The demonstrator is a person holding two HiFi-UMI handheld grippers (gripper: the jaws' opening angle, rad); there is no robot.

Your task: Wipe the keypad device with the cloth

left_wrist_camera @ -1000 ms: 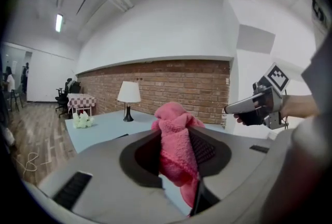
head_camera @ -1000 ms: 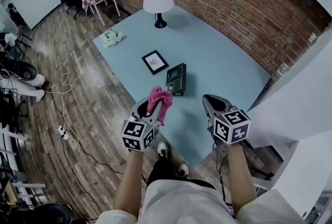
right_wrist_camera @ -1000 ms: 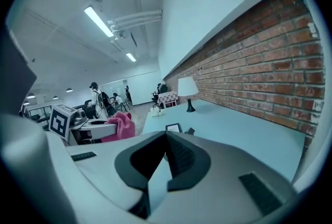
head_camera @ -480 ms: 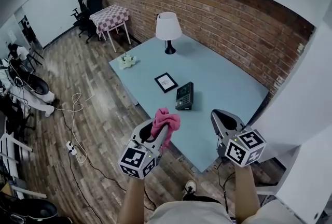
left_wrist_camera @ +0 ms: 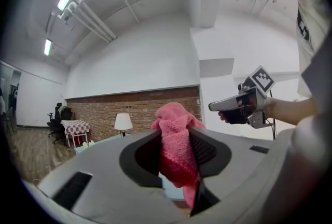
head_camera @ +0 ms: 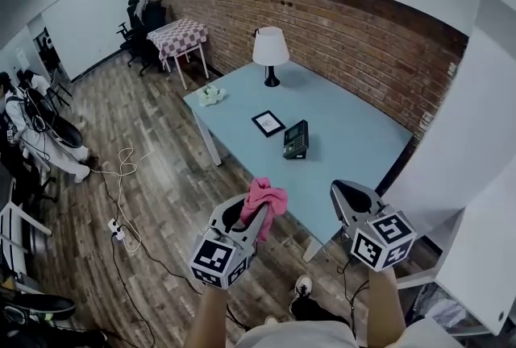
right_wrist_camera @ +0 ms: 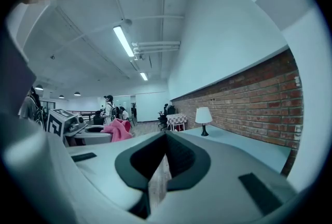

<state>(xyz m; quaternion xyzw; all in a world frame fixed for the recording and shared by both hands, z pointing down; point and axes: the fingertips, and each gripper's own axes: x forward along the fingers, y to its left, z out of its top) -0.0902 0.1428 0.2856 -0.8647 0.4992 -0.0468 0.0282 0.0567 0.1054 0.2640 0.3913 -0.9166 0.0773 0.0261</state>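
While the keypad (head_camera: 296, 139) lies flat near the middle of the tabletop (head_camera: 355, 129), a little toward its long near edge, both grippers are held in the air well short of it, by the near corner. The left gripper (head_camera: 256, 211) is clamped on the cloth (head_camera: 266, 197), a pink bunch that sticks out past the jaw tips. In the left gripper view the cloth (left_wrist_camera: 176, 145) fills the gap between the two dark pads and hangs down a little below them. The right gripper (head_camera: 348, 195) has its jaws drawn together. In the right gripper view only a thin slit shows between the pads (right_wrist_camera: 179, 153), and nothing is held there. The two grippers are level with each other and apart, and each shows in the other's view.

A frame (head_camera: 268, 123) lies just beside the keypad, on the side toward the left corner, without touching it. Flowers (head_camera: 211, 94) sit at the left corner. A lamp (head_camera: 271, 48) stands upright at the far edge, close to the brick wall (head_camera: 339, 24). Beyond the table a small checkered table (head_camera: 184, 36) stands with dark chairs (head_camera: 137, 24) beside it. A white cable (head_camera: 121, 177) trails across the wooden floor (head_camera: 161, 145) on the left, and a person (head_camera: 32, 121) is partly in view at the far left.
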